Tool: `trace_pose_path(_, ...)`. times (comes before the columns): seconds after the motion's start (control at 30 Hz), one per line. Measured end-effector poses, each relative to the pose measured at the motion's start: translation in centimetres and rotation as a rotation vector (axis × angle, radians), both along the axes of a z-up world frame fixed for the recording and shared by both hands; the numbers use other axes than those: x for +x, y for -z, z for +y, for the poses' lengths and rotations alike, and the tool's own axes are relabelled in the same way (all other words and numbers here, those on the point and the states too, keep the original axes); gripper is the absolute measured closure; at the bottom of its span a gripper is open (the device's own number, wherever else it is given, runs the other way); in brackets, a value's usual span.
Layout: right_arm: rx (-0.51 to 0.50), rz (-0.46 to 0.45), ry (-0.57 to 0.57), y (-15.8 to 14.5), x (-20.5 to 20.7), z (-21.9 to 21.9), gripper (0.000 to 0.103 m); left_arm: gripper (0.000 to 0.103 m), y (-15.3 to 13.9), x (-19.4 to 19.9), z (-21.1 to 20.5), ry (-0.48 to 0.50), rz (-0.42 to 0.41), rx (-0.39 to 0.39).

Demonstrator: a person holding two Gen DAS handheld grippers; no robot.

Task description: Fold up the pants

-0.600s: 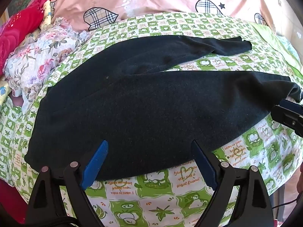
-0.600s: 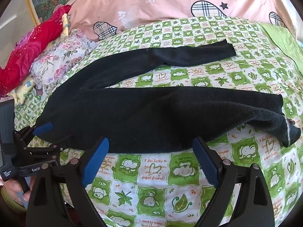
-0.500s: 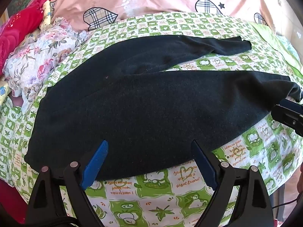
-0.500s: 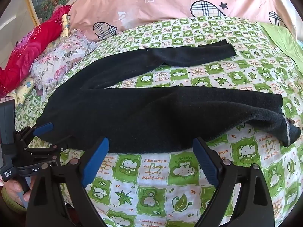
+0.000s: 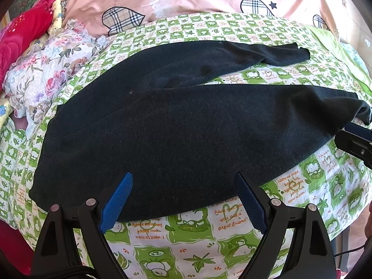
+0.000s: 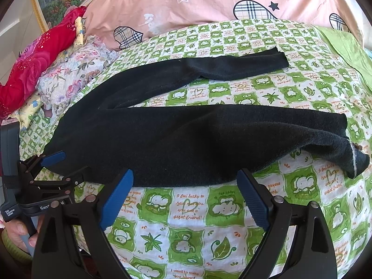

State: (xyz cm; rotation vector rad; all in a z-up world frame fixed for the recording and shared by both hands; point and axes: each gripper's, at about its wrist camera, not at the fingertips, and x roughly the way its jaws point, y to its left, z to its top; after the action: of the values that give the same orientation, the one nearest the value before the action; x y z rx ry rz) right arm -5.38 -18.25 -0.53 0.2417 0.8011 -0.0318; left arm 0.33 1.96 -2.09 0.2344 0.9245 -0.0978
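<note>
While you are holding both tools low over the near edge of the bed, the black pants (image 5: 176,125) are lying spread flat on the green-and-white checked sheet (image 5: 193,232), waist toward the left and both legs running out to the right. You are looking at a thick, fuzzy knit, dark enough that seams barely show; a faint straight line is running along the hip in the left view. The legs are splaying apart in a narrow V, so a wedge of sheet is showing between them. The far leg (image 6: 232,66) is tapering to a thin, slightly twisted cuff, and the near leg (image 6: 255,127) is ending in a cuff (image 6: 355,162) that is curling over and showing a pale stitched edge. Your left gripper (image 5: 183,200) is hanging with its blue fingers spread wide over the near hem of the seat, nothing between the pads. Your right gripper (image 6: 184,197) is also standing wide apart, framing the near leg's lower edge and the sheet. Beyond the pants, a pink quilt (image 6: 186,7) with plaid hearts is bunching at the back, and floral bedding (image 5: 46,69) and a red cloth (image 6: 39,58) are piling up at the left.
</note>
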Motion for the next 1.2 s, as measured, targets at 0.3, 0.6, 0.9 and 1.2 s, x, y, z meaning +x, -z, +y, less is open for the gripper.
trace_pose_path(0.3,0.01,0.006,0.014,0.4,-0.1,-0.4,0.012,0.013,0.1,0.3,0.0,0.009,0.009,-0.005)
trace_pose_path(0.6,0.056,-0.033,0.066,-0.3,-1.7,-2.5,0.012,0.013,-0.7,1.0,-1.1,0.061,0.004,0.004)
trace_pose_path(0.9,0.16,-0.041,0.204,-1.0,-3.9,-7.3,0.012,0.012,-3.3,3.3,-6.7,0.232,-0.028,0.012)
trace_pose_path(1.2,0.343,-0.094,0.375,-0.1,-5.9,-13.0,0.012,0.012,-5.3,6.7,-15.9,0.492,-0.018,0.018)
